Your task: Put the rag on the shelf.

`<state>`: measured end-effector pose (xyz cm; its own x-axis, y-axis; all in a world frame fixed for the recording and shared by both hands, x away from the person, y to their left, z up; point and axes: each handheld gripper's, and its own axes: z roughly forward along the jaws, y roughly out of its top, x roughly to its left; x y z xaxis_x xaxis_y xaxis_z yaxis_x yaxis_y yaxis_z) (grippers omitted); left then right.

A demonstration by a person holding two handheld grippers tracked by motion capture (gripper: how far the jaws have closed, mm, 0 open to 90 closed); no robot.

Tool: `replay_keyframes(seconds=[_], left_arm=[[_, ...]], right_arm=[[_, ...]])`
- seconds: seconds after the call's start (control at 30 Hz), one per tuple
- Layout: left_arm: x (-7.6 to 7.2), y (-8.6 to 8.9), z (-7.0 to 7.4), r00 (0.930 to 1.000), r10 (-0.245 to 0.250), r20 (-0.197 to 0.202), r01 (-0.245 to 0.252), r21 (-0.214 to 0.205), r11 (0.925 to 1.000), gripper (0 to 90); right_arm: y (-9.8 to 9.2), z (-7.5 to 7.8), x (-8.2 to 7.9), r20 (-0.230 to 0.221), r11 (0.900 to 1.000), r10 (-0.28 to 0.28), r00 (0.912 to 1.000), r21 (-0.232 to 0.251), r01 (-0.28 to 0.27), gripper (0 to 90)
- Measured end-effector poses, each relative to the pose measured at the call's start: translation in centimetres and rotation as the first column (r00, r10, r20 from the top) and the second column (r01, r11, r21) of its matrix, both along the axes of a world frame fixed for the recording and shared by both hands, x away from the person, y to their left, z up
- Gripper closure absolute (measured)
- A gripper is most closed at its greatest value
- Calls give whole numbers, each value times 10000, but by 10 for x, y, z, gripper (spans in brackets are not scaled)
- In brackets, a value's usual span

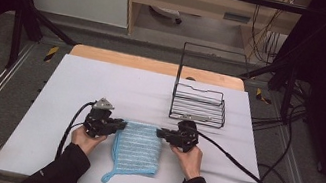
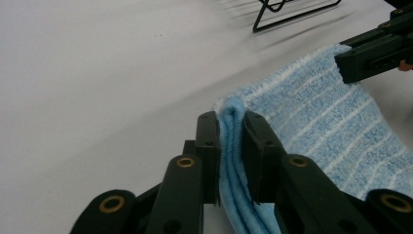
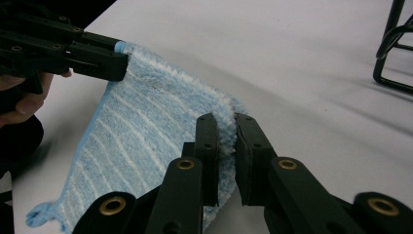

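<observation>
A light blue towel with thin white stripes (image 1: 136, 149) lies folded on the white table, a small loop trailing from its near left corner. My left gripper (image 1: 120, 125) is shut on the towel's far left corner; in the left gripper view the folded cloth (image 2: 233, 146) is pinched between the two black jaws. At the far right corner my right gripper (image 1: 161, 133) is shut too, the fluffy edge (image 3: 226, 131) clamped between its jaws. The far edge of the towel (image 3: 160, 102) hangs stretched between both grippers, slightly raised off the table.
A black wire rack (image 1: 198, 104) with a tall back frame stands behind the right gripper, close to it. The white table sheet (image 1: 102, 81) stretches to the left and back. Cables trail from both grippers across the table, the right one running off the right edge.
</observation>
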<state>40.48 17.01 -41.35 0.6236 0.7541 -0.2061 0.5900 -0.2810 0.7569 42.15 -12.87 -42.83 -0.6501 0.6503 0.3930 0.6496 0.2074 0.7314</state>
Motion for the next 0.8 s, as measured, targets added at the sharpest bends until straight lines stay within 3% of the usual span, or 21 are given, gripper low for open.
replay_keyframes(seconds=[0.23, 0.4, 0.57, 0.8], left_arm=[[-6, 3, 5, 9982, -127, 590, 151, -404, 9991, 773], [-7, 0, 10, 9983, -131, 574, 147, -285, 9995, 778], [-10, -1, 17, 9990, -118, 430, 140, -512, 9986, 782], [-17, 1, 25, 9953, 0, 968, 85, -872, 9962, 783]], right_arm=[[-2, 5, -4, 219, 9999, -32, 9998, 103, 30, 818], [-3, 8, -5, 318, 9999, -1, 9995, 163, -5, 822], [-5, 12, -7, 494, 9998, 33, 9988, 185, -42, 830], [-7, 22, -11, 897, 9996, 51, 9960, 254, -74, 836]])
